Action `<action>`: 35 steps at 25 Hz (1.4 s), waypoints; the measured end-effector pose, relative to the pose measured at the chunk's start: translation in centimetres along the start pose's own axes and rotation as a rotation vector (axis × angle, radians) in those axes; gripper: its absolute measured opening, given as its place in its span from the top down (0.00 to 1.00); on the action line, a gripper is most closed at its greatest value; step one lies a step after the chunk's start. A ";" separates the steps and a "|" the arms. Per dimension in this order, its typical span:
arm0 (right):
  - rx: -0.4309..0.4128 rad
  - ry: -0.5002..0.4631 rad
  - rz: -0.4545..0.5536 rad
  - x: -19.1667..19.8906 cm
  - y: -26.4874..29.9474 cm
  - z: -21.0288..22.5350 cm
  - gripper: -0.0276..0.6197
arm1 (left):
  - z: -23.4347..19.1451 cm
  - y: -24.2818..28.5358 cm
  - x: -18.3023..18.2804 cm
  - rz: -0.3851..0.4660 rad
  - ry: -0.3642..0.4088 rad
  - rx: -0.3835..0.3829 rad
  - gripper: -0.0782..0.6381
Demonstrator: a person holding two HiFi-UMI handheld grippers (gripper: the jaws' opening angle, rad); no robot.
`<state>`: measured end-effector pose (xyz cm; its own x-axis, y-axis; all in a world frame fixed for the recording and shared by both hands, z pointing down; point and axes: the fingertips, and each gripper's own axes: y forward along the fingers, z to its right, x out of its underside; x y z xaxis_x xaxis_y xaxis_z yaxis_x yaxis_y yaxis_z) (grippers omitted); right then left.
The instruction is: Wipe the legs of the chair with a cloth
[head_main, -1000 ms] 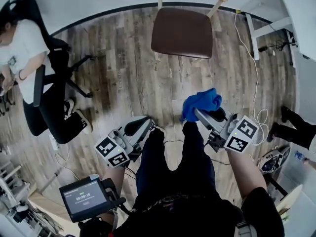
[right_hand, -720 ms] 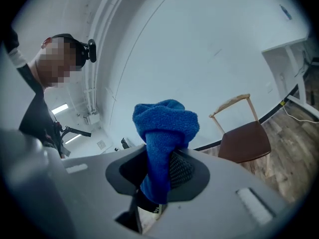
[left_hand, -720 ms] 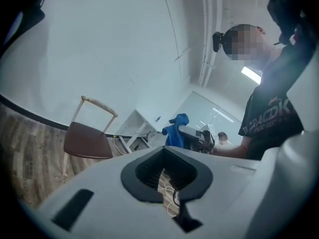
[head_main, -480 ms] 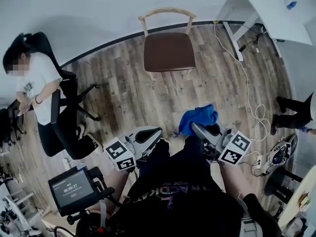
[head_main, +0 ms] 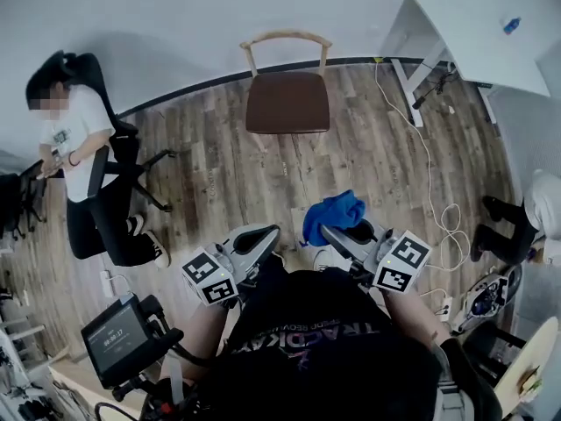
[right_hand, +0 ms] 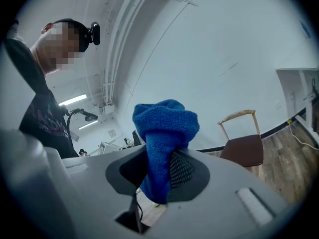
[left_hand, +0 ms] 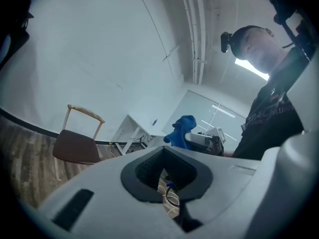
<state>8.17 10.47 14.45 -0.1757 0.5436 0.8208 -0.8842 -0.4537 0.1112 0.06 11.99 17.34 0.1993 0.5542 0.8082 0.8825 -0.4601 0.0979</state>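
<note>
Cloth (right_hand: 164, 128) between right gripper (head_main: 326, 231) jaws; chair (head_main: 287, 102) well apart.

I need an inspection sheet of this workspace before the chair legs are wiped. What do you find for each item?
Surface: wooden floor, with the chair standing on it.
Job's things: chair upright by the white wall, apart from both grippers; blue cloth bunched up.
Clutter: small blue thing on the white desk.
Grippers: left gripper shut, empty; right gripper shut on the blue cloth.
Cables: white cable winds over the floor from the desk's foot, right of the chair.
Surroundings: seated person at left; another person's legs at right.
</note>
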 end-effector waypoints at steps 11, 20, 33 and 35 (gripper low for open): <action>-0.073 0.015 -0.113 3.4 -8.3 -0.7 0.81 | 8.1 4.0 4.6 0.056 -0.024 -0.068 0.89; -0.062 0.063 -0.092 3.9 -9.0 -0.8 0.81 | 8.6 4.3 5.5 0.024 -0.038 -0.056 0.89; -0.101 0.085 -0.139 4.8 -8.7 -1.5 0.81 | 8.5 3.8 5.1 0.051 -0.061 -0.083 0.89; -0.101 0.089 -0.141 4.8 -8.8 -1.5 0.81 | 8.5 3.9 5.2 0.051 -0.063 -0.082 0.89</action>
<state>14.46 18.14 16.56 -0.0808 0.6591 0.7477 -0.9409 -0.2980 0.1610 8.16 18.94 16.96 0.2720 0.5701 0.7752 0.8330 -0.5428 0.1069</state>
